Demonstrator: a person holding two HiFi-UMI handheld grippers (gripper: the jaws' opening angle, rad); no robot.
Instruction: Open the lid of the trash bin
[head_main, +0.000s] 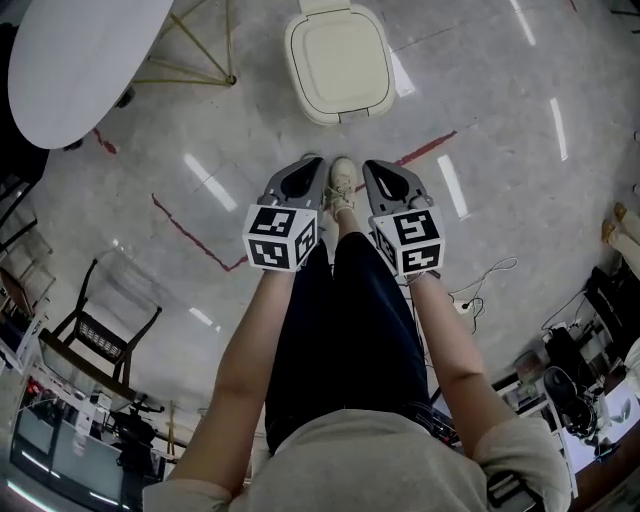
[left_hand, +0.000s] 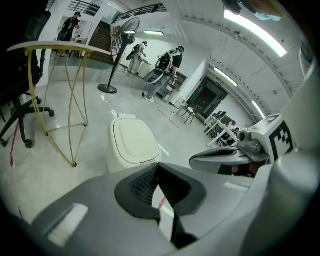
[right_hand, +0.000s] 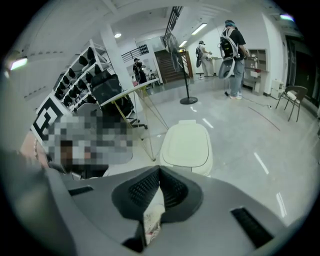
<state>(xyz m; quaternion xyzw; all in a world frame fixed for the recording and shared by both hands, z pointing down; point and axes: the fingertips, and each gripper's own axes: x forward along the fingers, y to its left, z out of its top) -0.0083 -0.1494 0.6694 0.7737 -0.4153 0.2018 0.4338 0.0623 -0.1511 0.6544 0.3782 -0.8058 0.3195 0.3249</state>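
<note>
The cream trash bin (head_main: 338, 62) stands on the floor ahead of me with its lid down flat. It also shows in the left gripper view (left_hand: 132, 142) and the right gripper view (right_hand: 186, 146), well beyond the jaw tips. My left gripper (head_main: 308, 165) and right gripper (head_main: 372, 168) are held side by side, short of the bin, above a pale shoe (head_main: 342, 183). Each has its jaw tips meeting, with nothing between them. The left gripper (left_hand: 156, 166) and the right gripper (right_hand: 159, 170) both point towards the bin.
A white round table (head_main: 80, 50) on thin yellow legs (left_hand: 70, 115) stands left of the bin. A dark chair (head_main: 95, 335) is at the lower left, and red tape lines (head_main: 195, 235) cross the floor. A standing fan (left_hand: 112, 65) and several people are far behind.
</note>
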